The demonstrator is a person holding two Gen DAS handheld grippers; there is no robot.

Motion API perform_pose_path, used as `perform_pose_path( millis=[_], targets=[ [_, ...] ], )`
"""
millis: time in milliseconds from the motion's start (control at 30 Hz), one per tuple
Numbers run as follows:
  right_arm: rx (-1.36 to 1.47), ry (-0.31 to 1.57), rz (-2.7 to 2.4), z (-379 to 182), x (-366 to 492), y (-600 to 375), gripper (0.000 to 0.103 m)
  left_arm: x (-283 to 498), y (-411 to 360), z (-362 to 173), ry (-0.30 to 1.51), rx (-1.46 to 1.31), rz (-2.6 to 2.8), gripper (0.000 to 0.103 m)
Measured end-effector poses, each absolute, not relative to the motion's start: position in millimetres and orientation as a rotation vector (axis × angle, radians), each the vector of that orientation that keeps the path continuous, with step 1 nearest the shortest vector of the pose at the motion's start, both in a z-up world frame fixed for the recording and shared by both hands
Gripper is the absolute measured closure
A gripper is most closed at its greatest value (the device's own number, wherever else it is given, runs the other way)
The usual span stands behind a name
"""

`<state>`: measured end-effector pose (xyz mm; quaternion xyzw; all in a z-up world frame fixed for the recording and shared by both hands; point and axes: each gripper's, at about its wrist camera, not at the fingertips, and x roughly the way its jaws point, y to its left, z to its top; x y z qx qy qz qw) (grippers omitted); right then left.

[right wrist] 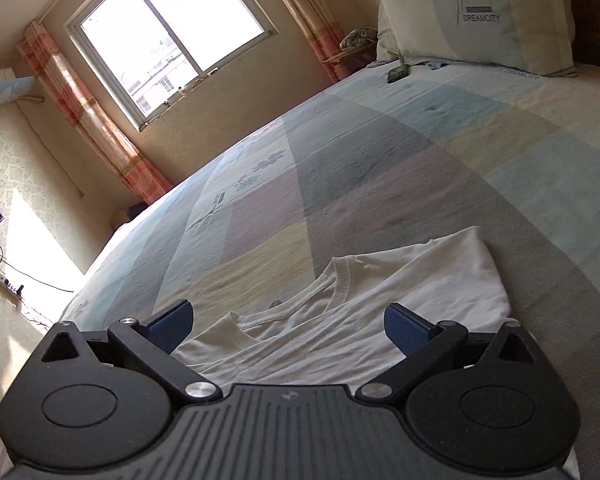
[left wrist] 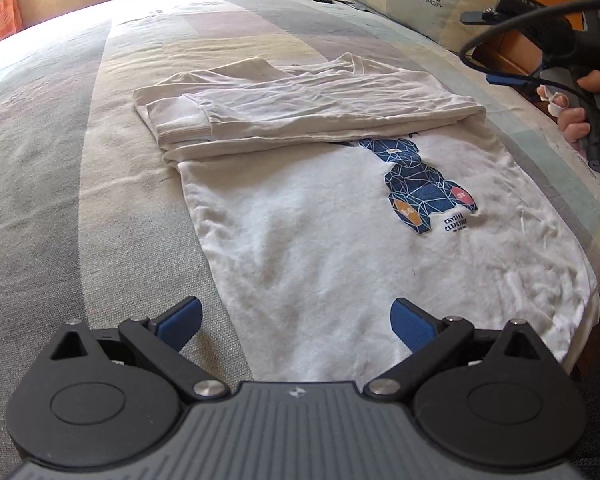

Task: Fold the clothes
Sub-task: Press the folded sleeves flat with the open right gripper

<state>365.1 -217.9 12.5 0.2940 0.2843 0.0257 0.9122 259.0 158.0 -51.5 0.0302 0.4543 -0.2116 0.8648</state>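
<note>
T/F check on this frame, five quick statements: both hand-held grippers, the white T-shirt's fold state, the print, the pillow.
1. The left hand-held gripper is open and holds nothing. True.
2. The right hand-held gripper is shut on the collar. False: its jaws stand apart, with the collar lying ahead of them, ungripped.
3. The white T-shirt lies fully flat and unfolded. False: one side is already folded over onto the body, sleeve on top.
4. The blue bear print is partly covered by the folded layer. True.
5. The pillow lies on top of the T-shirt. False: it sits at the head of the bed, well apart from the shirt.
</note>
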Motion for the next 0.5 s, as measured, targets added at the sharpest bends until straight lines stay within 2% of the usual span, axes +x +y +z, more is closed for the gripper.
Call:
perform_pose_path(
  millis=[200, 333, 500],
  targets=[
    [0.683, 0.592, -0.07, 0.2, 329.0, -269.1, 0.0, 282.4, 149.3, -37.8, 0.957, 0.118, -0.448, 0.003],
    [0.718, 0.576, 0.007, -2.1, 346.2, -275.9, 0.0, 290.7, 136.5, -34.3, 0.952, 0.151, -0.433, 0.003],
    [0.732, 0.675, 0.21, -28.5, 394.7, -258.6, 0.0, 285.5, 116.8, -34.6, 0.944, 0.143, -0.364, 0.003]
  ],
)
